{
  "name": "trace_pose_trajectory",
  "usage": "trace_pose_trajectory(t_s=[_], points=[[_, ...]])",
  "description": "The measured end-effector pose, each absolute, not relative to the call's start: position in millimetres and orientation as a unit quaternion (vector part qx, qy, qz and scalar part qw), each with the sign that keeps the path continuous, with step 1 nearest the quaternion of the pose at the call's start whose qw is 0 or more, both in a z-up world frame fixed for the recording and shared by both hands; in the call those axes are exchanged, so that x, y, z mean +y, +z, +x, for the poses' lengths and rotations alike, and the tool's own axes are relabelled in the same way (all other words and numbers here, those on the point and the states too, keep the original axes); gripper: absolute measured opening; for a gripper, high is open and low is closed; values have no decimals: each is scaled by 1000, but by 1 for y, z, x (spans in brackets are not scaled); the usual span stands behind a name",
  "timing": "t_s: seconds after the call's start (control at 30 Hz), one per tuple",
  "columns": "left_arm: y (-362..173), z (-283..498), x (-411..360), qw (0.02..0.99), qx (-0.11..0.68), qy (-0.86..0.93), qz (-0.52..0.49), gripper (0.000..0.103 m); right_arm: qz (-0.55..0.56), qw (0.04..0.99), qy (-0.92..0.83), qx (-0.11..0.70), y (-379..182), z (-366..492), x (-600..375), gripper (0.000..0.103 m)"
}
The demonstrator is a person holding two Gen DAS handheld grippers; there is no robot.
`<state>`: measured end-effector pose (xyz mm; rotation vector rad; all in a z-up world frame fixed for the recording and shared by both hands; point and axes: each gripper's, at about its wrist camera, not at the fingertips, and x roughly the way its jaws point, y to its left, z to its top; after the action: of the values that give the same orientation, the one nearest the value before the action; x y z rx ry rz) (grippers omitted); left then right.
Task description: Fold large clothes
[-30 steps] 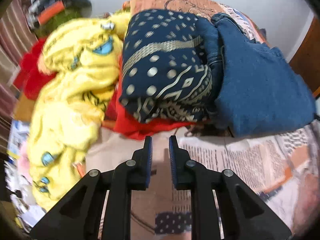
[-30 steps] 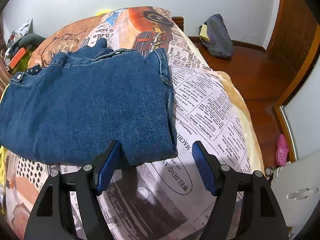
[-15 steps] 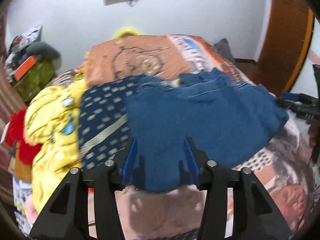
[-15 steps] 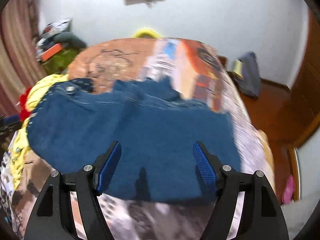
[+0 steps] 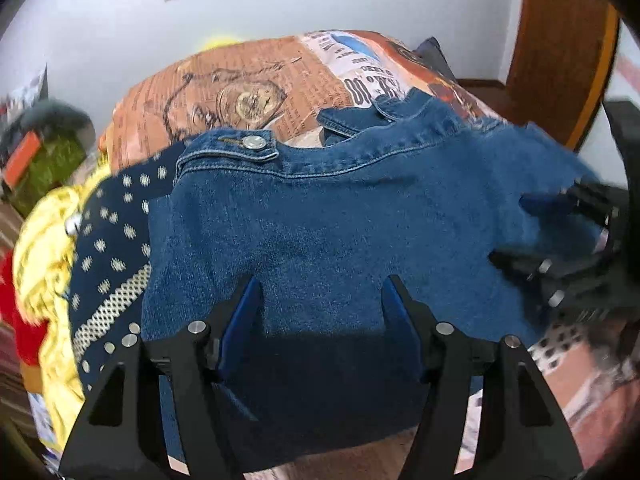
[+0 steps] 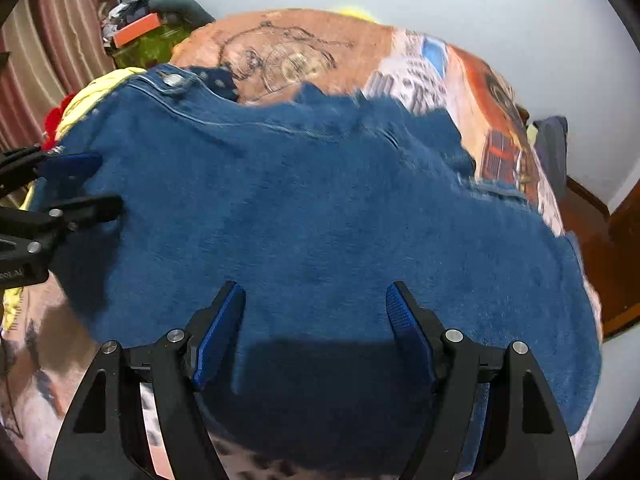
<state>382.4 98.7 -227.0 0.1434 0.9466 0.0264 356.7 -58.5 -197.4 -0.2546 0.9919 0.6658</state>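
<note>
A folded pair of blue jeans (image 5: 340, 232) lies on the printed bedspread (image 5: 248, 80), waistband and metal button (image 5: 256, 143) at the far side. It also fills the right wrist view (image 6: 320, 208). My left gripper (image 5: 322, 304) is open, its jaws spread over the near left edge of the jeans. My right gripper (image 6: 316, 312) is open over the near right part of the jeans. Each gripper shows in the other's view, the right one (image 5: 560, 236) and the left one (image 6: 68, 188), both at the jeans' sides.
A navy patterned garment (image 5: 116, 248), a yellow garment (image 5: 40, 272) and a red one (image 5: 16, 304) are piled left of the jeans. A green bag (image 6: 148, 46) and clutter sit at the far left. A wooden door (image 5: 560, 40) is at the right.
Both grippers swung to face the jeans and moved in over their near edge. The left gripper opened from nearly shut to wide. The right stayed open.
</note>
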Motion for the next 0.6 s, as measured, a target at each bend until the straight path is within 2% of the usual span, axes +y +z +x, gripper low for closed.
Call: trace_pose_trajectory(t_s=[0.1,0.2,0.33,0.37,0.43,0.6], points=[[-232,373,89,888,441,24,125,64,-95,819,319,468,-192,359,-75,74],[-234,363,93,887,432,53,154,65,-116,836,284,456,-189,359,-87,75],[-231,354,121,891,438,52,111,66,-120,849,237,458,-190,364,-117,77],[-230,351,128,892,436,64,106,67,-122,851,229,457,-190,365,-126,74],[-228,347,142,890,437,86,101,81,-111,844,255,459,-188,364,-137,73],[-225,336,181,888,445,109,29,82,-173,862,190,438,-182,360,-144,77]])
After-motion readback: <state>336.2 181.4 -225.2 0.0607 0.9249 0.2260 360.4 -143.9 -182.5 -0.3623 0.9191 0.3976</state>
